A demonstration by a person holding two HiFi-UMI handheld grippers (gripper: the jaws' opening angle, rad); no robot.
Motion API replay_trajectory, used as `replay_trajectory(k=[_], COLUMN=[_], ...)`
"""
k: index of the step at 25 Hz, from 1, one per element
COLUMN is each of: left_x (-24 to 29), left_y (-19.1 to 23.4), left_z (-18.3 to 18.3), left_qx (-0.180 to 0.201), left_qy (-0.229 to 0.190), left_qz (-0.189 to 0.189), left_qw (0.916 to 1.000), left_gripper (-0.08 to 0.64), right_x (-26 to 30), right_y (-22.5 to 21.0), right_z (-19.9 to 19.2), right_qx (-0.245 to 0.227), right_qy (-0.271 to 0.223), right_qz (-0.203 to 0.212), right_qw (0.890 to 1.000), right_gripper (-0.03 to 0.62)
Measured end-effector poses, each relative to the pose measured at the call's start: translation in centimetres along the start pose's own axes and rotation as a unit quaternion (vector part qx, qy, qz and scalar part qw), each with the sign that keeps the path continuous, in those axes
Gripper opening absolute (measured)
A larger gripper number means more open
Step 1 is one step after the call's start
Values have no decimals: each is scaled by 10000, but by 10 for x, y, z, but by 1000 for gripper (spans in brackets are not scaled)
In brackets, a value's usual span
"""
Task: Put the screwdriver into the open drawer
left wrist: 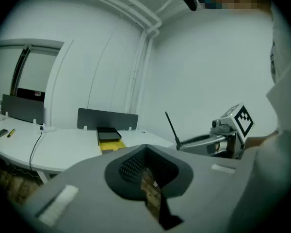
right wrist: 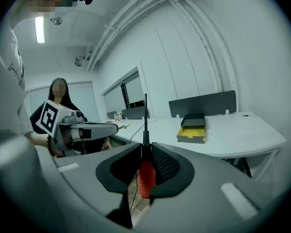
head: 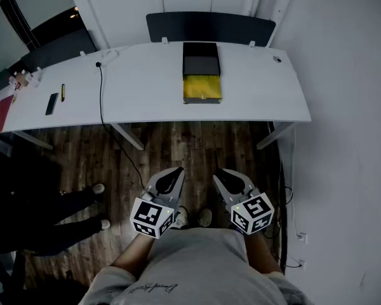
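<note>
Holding the screwdriver (right wrist: 146,174) by its red handle, my right claw (right wrist: 146,152) is clamped on it, the dark shaft sticking up and forward past the tips. Just beside it, my left claw (left wrist: 146,171) has its jaws drawn together on nothing. So the pickup looks done. Well ahead of both claws, across the wooden floor (head: 178,151), the yellow drawer (head: 202,89) stands pulled open on the white surface (head: 152,88), apparently empty. By my reckoning, the carry and the drop remain.
</note>
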State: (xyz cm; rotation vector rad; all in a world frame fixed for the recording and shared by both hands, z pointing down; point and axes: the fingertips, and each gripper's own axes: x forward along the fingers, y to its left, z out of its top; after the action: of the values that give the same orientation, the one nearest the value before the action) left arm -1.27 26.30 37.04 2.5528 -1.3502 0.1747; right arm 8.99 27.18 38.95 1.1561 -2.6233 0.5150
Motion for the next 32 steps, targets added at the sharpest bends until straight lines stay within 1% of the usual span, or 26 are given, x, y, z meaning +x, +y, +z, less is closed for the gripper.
replay_trajectory(k=[11,17,25,32], left_x=[-2,-4,-9,-16], left_y=[-1,-2,5,17], left_z=[-2,-1,1,-2], left_qx=[15,29,29,21], left_qy=[32,27,-1,21], left_qz=[-76,-120,-175,-280], left_qw=[10000,9999,9998,9996], left_gripper=[2,2,2,2], right_x=[0,-1,6,12], right_y=[7,7,16,27], right_z=[-2,1,3,4], right_qx=[-26,140,90,64], right_qy=[56,-31,-8,-12], right_qz=[21,42,49,-39], right_qw=[10000,9999,9999,10000], right_gripper=[84,86,86,86])
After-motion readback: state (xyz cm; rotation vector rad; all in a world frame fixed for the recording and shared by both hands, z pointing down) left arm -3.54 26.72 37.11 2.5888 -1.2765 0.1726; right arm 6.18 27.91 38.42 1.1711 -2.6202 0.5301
